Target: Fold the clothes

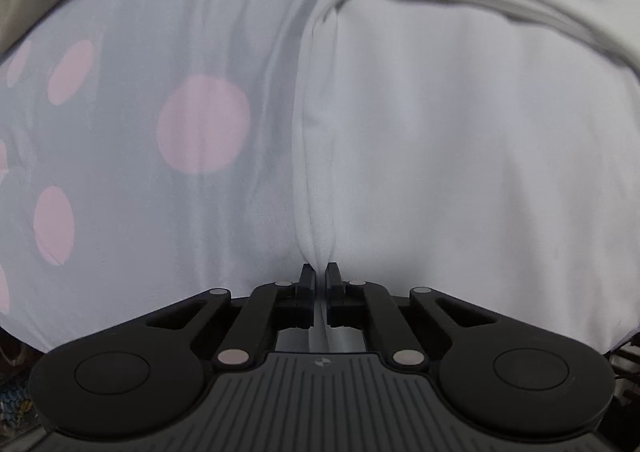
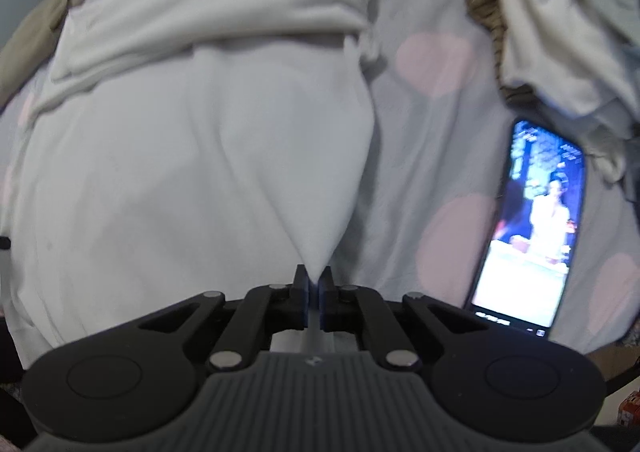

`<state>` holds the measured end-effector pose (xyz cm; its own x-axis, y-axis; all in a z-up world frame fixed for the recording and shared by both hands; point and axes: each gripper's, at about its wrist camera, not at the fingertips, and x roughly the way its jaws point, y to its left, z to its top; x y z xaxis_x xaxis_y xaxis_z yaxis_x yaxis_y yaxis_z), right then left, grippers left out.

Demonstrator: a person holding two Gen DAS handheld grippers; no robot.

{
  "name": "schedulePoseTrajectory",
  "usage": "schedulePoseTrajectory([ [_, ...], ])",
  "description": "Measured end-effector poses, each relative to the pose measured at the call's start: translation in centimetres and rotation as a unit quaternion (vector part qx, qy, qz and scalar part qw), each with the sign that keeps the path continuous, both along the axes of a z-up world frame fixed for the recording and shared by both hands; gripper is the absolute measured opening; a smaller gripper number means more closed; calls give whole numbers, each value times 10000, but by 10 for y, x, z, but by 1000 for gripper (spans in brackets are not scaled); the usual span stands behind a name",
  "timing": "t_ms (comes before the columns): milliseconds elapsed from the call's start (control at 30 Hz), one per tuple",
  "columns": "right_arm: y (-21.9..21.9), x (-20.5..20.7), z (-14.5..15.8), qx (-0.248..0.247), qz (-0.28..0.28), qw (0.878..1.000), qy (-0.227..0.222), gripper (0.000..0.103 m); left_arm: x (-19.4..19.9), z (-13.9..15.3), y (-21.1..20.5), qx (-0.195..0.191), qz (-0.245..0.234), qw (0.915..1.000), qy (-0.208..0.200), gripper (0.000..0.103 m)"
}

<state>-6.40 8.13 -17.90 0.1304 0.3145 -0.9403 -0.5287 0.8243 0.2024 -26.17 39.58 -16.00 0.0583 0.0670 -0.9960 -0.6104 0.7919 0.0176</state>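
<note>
- While the left wrist view looks along its fingers, the left hand-held gripper (image 1: 319,276) is clamped on a pinched ridge of the white garment (image 1: 460,155), which fills the frame from 12 to 4 o'clock over a bedsheet (image 1: 120,171) with pink dots; the pinch probably gives a corner to lift for a fold.
- In the right wrist view, the right hand-held gripper (image 2: 314,279) is clamped on a pointed corner of the same garment (image 2: 180,179), which spreads toward 11 o'clock. A lit phone (image 2: 532,228) lies on the sheet at 3 o'clock, clear of the cloth, and a clothes pile (image 2: 560,19) sits at 1 o'clock.
</note>
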Motion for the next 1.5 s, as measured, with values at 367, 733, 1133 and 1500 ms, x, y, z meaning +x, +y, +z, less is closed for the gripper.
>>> schedulePoseTrajectory([
  [367,13,43,82,398,68,9952,-889,5,-10,72,43,102,268,9935,-1102,3],
  [733,69,103,49,232,163,9871,-1578,6,53,46,62,947,125,9881,-1203,3],
  [1133,71,53,51,-45,774,9546,-2875,42,38,62,13,1956,-553,9715,-1221,28],
  [1500,83,-65,14,27,3096,9078,-2828,40,45,50,-105,1885,-2680,9329,-1494,39],
])
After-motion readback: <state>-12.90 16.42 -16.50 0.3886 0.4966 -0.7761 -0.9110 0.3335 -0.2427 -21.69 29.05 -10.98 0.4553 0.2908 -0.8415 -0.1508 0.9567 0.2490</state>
